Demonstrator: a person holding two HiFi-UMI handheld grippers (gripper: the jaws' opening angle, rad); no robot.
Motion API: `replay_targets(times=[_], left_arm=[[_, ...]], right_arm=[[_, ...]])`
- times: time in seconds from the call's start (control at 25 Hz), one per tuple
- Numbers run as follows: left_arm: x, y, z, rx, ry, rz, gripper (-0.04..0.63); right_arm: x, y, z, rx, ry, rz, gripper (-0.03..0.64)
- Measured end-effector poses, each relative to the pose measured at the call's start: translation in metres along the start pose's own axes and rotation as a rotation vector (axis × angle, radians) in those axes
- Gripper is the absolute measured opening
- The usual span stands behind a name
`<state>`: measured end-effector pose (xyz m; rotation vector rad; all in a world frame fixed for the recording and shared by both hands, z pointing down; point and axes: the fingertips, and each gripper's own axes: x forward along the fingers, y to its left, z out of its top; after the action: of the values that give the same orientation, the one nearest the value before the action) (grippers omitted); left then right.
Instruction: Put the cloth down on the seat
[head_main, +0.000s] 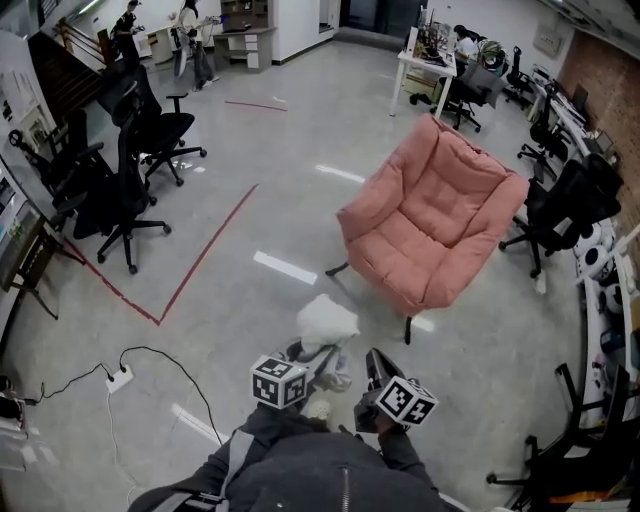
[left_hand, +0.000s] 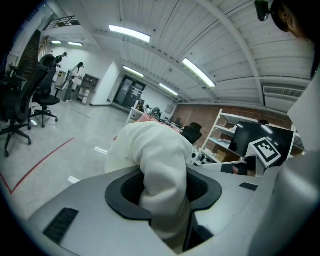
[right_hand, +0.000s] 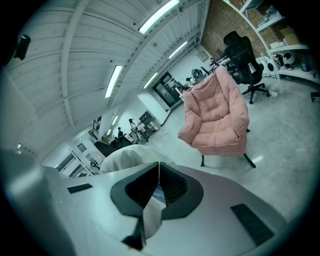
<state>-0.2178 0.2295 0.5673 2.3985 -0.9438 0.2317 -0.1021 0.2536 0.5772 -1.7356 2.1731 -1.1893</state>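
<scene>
Cloth (head_main: 327, 322), white and soft, is not on the seat (head_main: 408, 262) yet. It sits bunched in the left gripper (head_main: 322, 358), held up over the grey floor (head_main: 240, 330) in front of the person and well apart from the pink armchair (head_main: 440, 200). In the left gripper view the two dark pads are clamped on a thick fold of it (left_hand: 160, 150), with the jaws partly apart around that bulk. The right gripper (head_main: 378, 365) is just beside, to the right. Its jaws are together at the tips in its own view (right_hand: 159, 187), and nothing shows plainly pinched between them; the cloth's pale hump (right_hand: 125, 155) only rises behind them.

So the pick-up looks done, and what I judge is left is the whole carry across the open floor to the armchair (right_hand: 215, 115), lowering the cloth onto the seat cushion, and letting go. The seat is bare.

As for how it lies: the cloth is a rounded wad, not a flat sheet, so its long axis is weak. From the left gripper view it runs out of the jaws along the gripper's own line, then curls over forward and to the left. In the head view the free end points away from the person, roughly towards the armchair's front edge
</scene>
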Motion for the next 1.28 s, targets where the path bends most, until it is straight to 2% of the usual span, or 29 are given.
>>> replay_targets(times=[0.36,0.72,1.12,1.28], left_arm=[[0.01,0.012,-0.003,-0.012,0.025,-0.028,0.172],[0.004,0.021,-0.018,-0.044,0.064,-0.018,0.172],[0.021,0.027,-0.019,-0.066,0.08,0.001,0.172],[0.04,0.027,-0.015,-0.062,0.094,-0.007,0.172]], right_arm=[[0.012,-0.002,-0.004,0.012,-0.006,-0.045,0.012],[0.011,-0.01,-0.011,0.056,0.01,-0.108,0.012],[0.028,-0.016,-0.01,0.038,0.056,-0.09,0.012],[0.034,-0.029,0.002,0.04,0.04,-0.083,0.012]])
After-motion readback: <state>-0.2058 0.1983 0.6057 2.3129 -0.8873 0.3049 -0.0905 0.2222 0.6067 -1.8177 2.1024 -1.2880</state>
